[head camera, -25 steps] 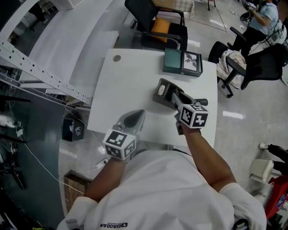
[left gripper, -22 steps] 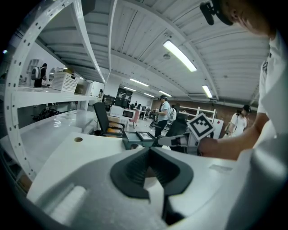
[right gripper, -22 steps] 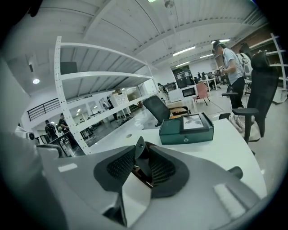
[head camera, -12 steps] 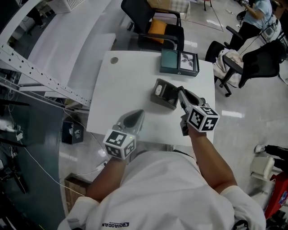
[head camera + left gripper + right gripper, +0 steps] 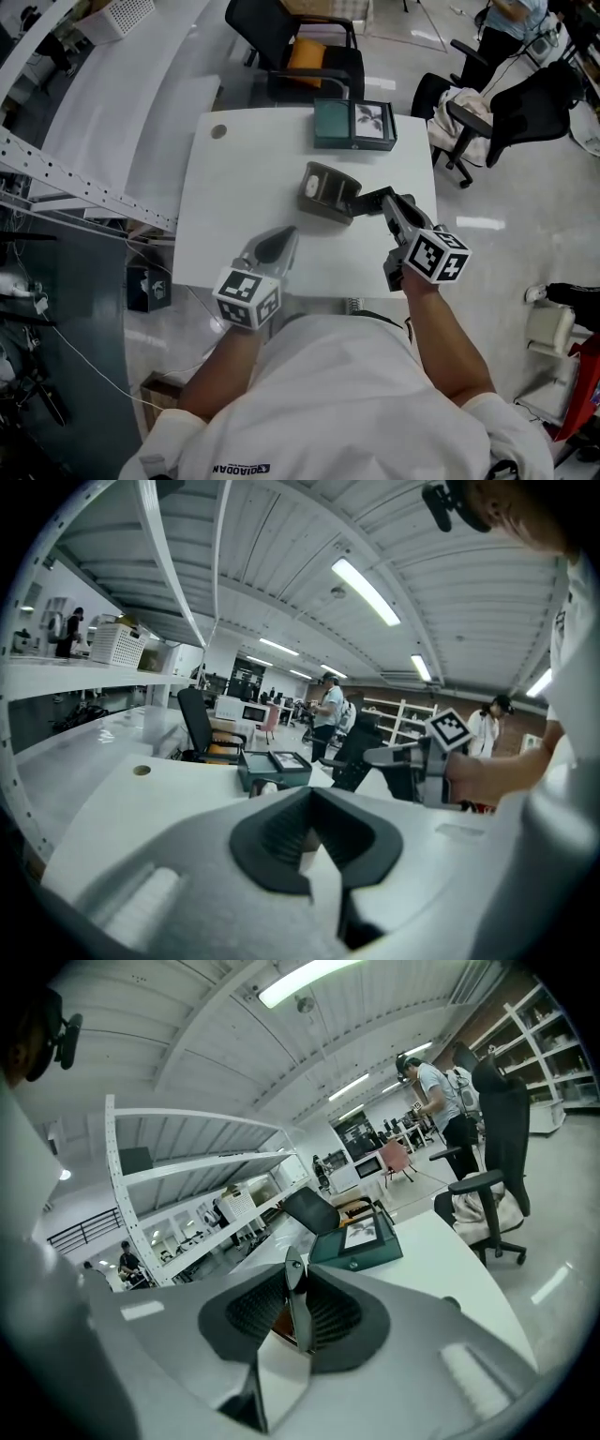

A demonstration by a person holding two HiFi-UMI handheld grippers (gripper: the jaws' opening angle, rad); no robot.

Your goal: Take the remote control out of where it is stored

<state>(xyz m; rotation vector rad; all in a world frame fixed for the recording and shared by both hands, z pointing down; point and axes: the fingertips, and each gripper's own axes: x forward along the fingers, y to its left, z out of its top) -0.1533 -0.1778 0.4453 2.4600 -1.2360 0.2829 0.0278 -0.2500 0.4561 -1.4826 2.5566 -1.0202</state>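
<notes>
Worktop [image 5: 244, 178] was white with rounded corners and mostly bare. The widest clear stretch ran down the left side, from the cable hole [image 5: 218, 131] near the back-left corner to the front edge. A green box [image 5: 354, 125] sat at the back edge, and a black office chair [image 5: 300, 56] stood right behind it. A second chair [image 5: 469, 122] stood off the right edge, and a perforated rack rail [image 5: 84, 178] ran along the left, well apart from the worktop. A grey holder [image 5: 323, 192] stood mid-worktop, in front of the box, with open surface between the two.

Right gripper [image 5: 392, 208] came in from the front-right corner, its marker cube near the right edge and its jaws pointing toward the holder. Its jaws had just been closing and were clenched on the remote control [image 5: 367, 200]. The right gripper view showed the remote as a thin slab, edge-on and upright, with both ribbed pads against it. In the head view the remote stuck out past the jaw tips, its far end at the holder's right side. Could not tell whether it touched the holder.

Left gripper [image 5: 289, 234] sat at the front edge, its cube hanging off the worktop and its jaws over it, near the holder. Its jaws were released, with a narrow gap and nothing between them. It was well apart from the remote.
</notes>
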